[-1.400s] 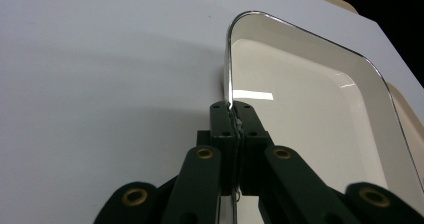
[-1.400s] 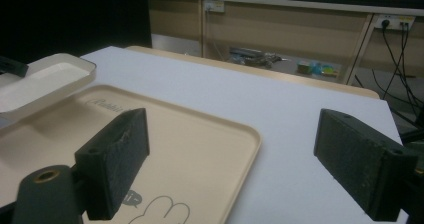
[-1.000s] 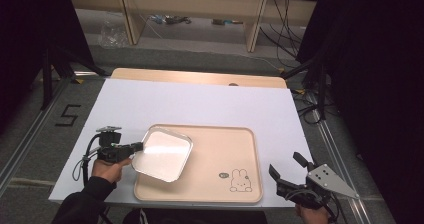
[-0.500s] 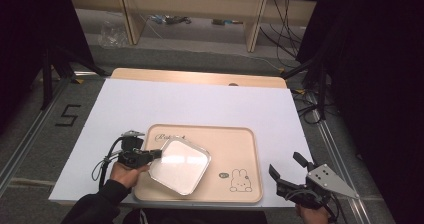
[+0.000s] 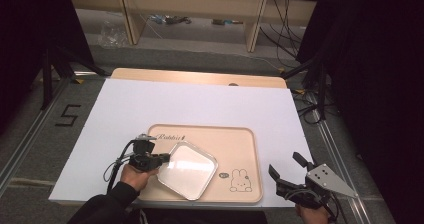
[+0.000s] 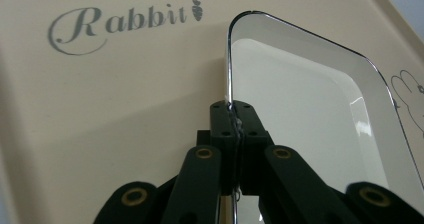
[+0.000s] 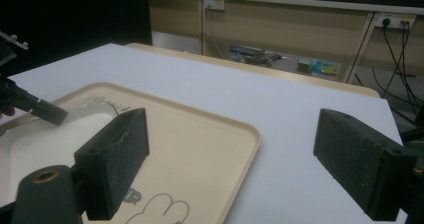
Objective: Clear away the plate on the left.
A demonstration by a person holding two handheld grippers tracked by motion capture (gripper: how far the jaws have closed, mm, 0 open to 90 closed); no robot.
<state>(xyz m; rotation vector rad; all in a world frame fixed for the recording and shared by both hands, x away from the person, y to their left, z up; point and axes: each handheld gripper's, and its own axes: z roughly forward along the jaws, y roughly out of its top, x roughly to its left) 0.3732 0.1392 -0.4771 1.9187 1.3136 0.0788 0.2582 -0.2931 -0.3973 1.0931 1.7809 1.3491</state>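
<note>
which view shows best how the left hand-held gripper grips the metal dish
The left gripper view: the left hand-held gripper is shut on the rim of the metal dish, seen close up. The high view shows the whole dish on the tray, but the grip is tiny there. The right gripper view catches part of the dish at its left edge.

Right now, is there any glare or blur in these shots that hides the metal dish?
High view: the metal dish washes out nearly white. Left gripper view: its rim stays sharp, glare streaks the inside right wall, and the left gripper is crisp. Right gripper view: the right gripper looks soft and the dish pale.
</note>
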